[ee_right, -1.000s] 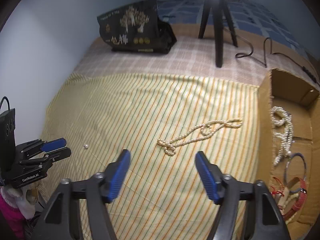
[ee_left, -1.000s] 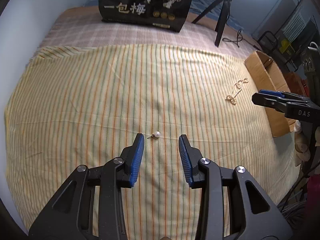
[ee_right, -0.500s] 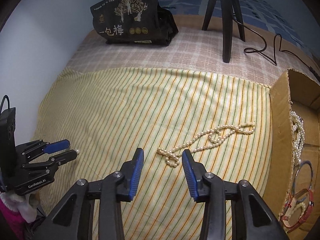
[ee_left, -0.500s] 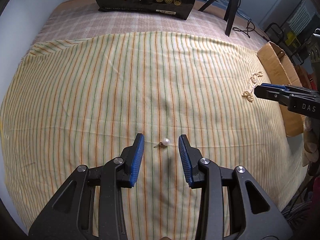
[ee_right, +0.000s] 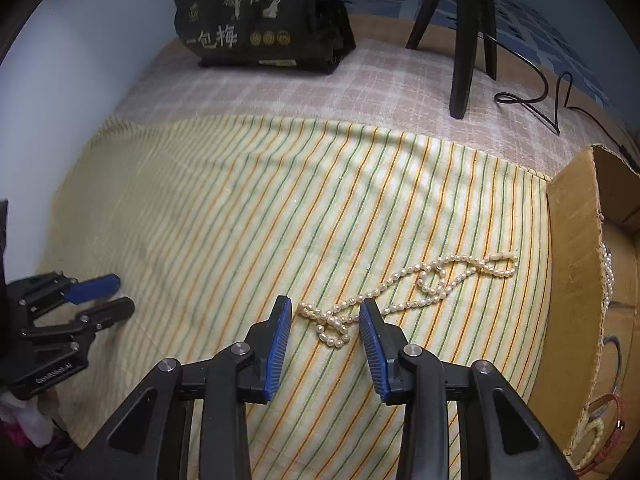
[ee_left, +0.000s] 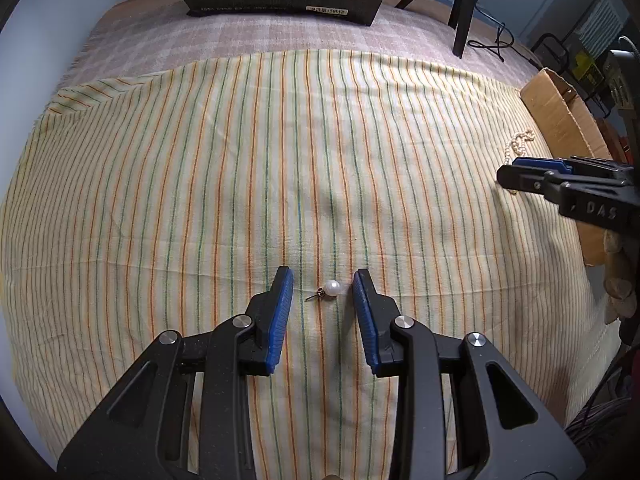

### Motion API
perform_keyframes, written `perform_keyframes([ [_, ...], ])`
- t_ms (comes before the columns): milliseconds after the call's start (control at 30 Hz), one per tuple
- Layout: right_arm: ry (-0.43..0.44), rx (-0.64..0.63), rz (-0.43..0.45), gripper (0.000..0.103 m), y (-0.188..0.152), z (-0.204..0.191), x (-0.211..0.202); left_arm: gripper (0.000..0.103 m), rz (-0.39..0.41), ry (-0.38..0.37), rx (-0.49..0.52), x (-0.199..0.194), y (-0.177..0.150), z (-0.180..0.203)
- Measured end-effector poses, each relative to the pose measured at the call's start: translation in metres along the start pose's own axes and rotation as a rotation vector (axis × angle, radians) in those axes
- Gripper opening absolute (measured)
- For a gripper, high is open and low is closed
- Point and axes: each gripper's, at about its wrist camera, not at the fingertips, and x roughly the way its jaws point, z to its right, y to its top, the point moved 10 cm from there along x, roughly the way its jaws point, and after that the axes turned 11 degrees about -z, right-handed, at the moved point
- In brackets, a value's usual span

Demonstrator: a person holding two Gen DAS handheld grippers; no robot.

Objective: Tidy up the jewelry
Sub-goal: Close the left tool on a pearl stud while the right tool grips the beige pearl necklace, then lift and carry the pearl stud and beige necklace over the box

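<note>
- Left gripper (ee_left: 323, 285): points steeply down at the striped cloth (ee_left: 200, 184); jaws partly apart and closing, nothing clamped. The blue pads (ee_left: 280, 316) flank the pearl earring (ee_left: 332, 289) with a gap on either side.
- Pearl earring: a single white pearl on a small metal post, lying flat on the cloth, nearer the right pad than the left.
- Right gripper (ee_right: 325, 315): also aimed steeply down; jaws partly apart and closing, pads not pressing anything. The bunched near end of the pearl necklace (ee_right: 400, 288) lies between them.
- Pearl necklace: loose looped strand on the cloth, running from the jaws toward the cardboard box (ee_right: 576, 240); its far end stops near the box wall, apart from it.
- Cardboard box: open-topped, at the cloth's right edge; pearl strands and bangles lie inside.
- Striped cloth: yellow with orange and green lines, laid over a checked cover (ee_left: 224, 40); wide bare stretch between the two grippers and beyond them.
- Far edge: black printed bag (ee_right: 260, 24) and tripod legs (ee_right: 464, 60) stand on the checked cover, well apart from the jewelry.
</note>
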Motion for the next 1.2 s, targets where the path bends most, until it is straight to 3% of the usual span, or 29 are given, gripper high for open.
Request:
perform_keyframes([
  [200,-0.140,-0.088,-0.005,0.034,0.000,-0.008,0.010,0.029,0.002,0.021,0.015,0.005,0.004,0.001],
  [333,-0.175,-0.108,0.003,0.023,0.001,-0.011,0.011,0.009,0.008,0.025,0.009,0.005,0.006,0.000],
  [367,-0.175,-0.104,0.005,0.017,0.002,-0.010,0.010,0.009,0.008,0.019,0.006,0.005,0.005,0.000],
  [433,-0.159,-0.091,0.007,0.010,0.003,-0.007,0.010,0.009,0.007,0.000,-0.008,0.005,0.006,-0.001],
  [733,-0.063,-0.036,0.029,0.009,0.003,0.000,-0.001,0.008,0.025,-0.033,-0.044,-0.006,0.008,-0.006],
  [1200,-0.006,0.002,0.130,0.007,0.005,0.003,-0.049,0.008,0.113,-0.075,-0.060,-0.054,0.013,0.000],
])
